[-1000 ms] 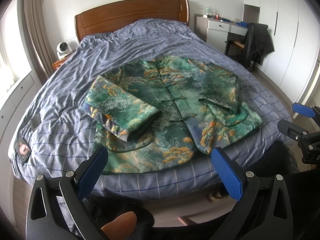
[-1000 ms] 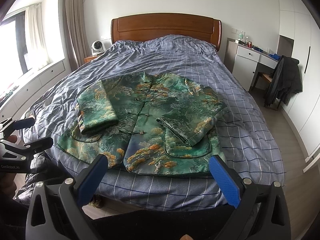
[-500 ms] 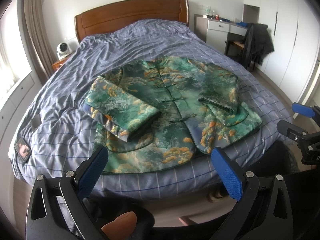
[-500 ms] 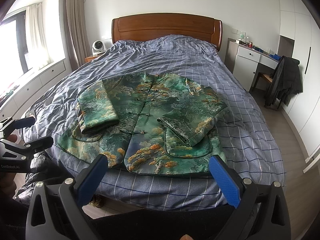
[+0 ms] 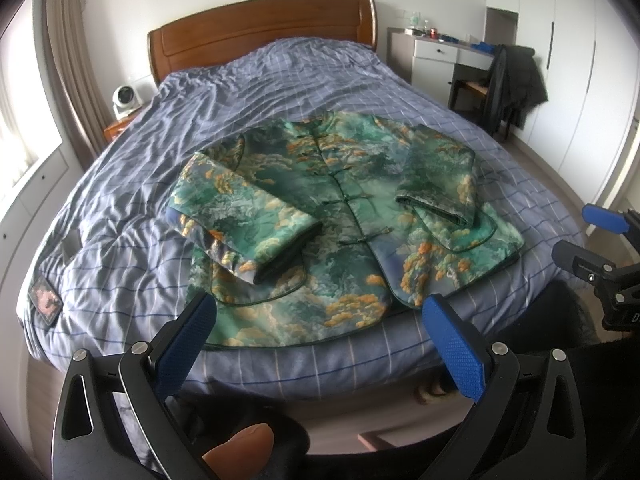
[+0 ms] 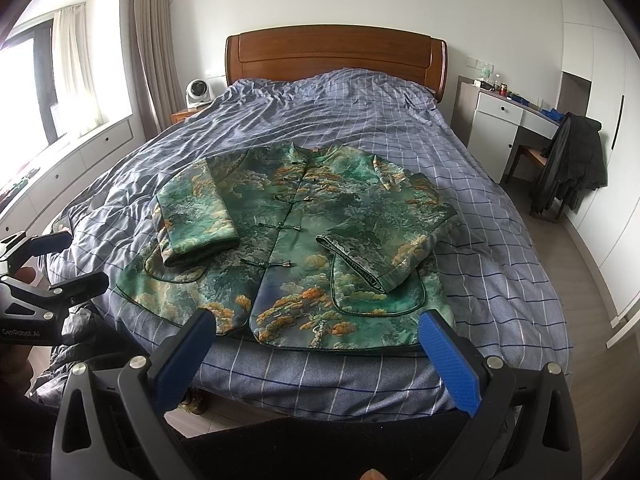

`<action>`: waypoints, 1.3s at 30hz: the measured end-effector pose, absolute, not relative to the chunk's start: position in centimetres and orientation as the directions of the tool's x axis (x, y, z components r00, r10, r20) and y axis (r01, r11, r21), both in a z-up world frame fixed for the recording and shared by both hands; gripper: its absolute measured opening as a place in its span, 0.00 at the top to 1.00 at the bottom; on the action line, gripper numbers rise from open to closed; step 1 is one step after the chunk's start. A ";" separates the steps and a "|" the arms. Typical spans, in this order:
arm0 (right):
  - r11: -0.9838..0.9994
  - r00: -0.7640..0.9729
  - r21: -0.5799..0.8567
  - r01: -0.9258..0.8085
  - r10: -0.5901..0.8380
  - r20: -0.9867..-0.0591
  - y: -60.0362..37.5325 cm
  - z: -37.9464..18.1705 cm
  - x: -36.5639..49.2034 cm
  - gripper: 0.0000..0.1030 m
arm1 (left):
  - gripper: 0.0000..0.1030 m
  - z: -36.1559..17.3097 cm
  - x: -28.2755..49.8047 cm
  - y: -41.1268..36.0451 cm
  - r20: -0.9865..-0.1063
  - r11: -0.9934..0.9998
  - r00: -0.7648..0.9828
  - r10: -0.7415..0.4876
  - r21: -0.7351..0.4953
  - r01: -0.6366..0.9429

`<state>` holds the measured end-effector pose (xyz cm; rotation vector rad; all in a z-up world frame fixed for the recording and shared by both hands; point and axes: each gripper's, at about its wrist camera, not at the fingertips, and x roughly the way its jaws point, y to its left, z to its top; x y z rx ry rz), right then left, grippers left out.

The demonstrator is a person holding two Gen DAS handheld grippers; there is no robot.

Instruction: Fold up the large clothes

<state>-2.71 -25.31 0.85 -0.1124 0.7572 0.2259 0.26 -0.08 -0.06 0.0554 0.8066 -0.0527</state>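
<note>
The jacket (image 5: 344, 216) lies on the bed (image 5: 280, 80), sleeves folded in; my left gripper (image 5: 320, 340) is spread open, and I alone see a thumb (image 5: 240, 450) here. My right gripper (image 6: 316, 352) gapes empty; "GenRobot.AI" reads there.

I see a jacket (image 6: 304, 240) in deep green brocade, patterned with teal foliage, pale cloud shapes and orange-gold tree clusters, edged in dark green piping. The duvet (image 6: 460, 184) under it is slate blue with a thin white and dark-blue check. The headboard (image 6: 336, 56) is reddish-brown wood. My left gripper (image 5: 320, 344) and right gripper (image 6: 316, 356) both have black frames and bright blue textured pads (image 6: 448, 364). I note beige curtains (image 6: 150, 40), white walls, a white desk (image 6: 500, 128), a black coat (image 6: 572, 164) and a white fan (image 6: 198, 92).
</note>
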 end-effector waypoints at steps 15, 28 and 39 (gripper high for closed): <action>0.970 0.702 -0.019 -0.243 0.162 -0.693 -25.2 0.7 -2.8 0.00 | 0.00 -0.1 0.3 -0.1 -0.723 0.997 0.690 -0.025 0.030 0.068; 0.970 0.701 -0.019 -0.243 0.161 -0.694 -25.1 0.7 -2.8 0.00 | 0.00 -0.1 0.3 -0.1 -0.724 0.997 0.690 -0.025 0.031 0.069; 0.970 0.700 -0.020 -0.243 0.161 -0.696 -25.1 0.7 -2.7 0.00 | 0.00 -0.1 0.3 -0.1 -0.724 0.997 0.690 -0.025 0.031 0.068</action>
